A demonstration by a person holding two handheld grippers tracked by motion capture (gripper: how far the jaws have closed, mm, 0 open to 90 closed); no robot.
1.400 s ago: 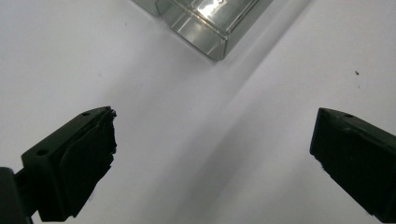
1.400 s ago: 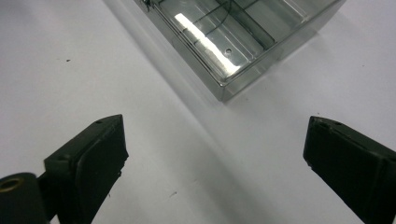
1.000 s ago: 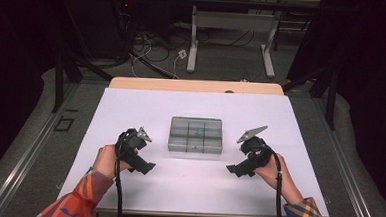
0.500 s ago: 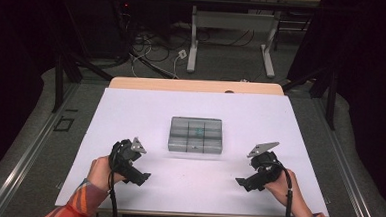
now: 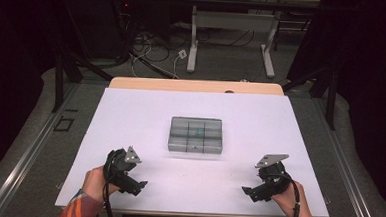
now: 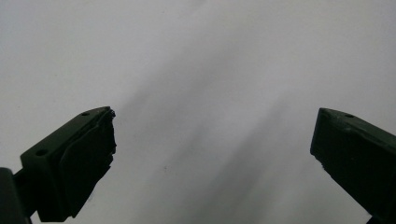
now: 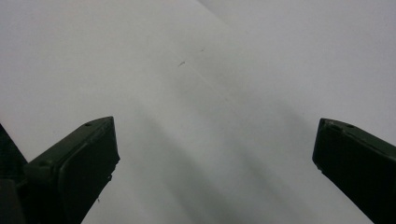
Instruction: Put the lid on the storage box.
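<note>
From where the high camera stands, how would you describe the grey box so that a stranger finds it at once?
Look at the white table in the middle of the room. Near its centre lies a flat grey tray, apart from both grippers near the front edge. It alone is divided into small square compartments, and it is the one grey thing lying on the white top.

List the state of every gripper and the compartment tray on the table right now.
left gripper: jaws wide open, empty, low over the white table near its front edge.
right gripper: jaws wide open, empty, low over the table's front right.
grey compartment tray: flat mid-table, untouched, lidless; contents too small to tell.
</note>
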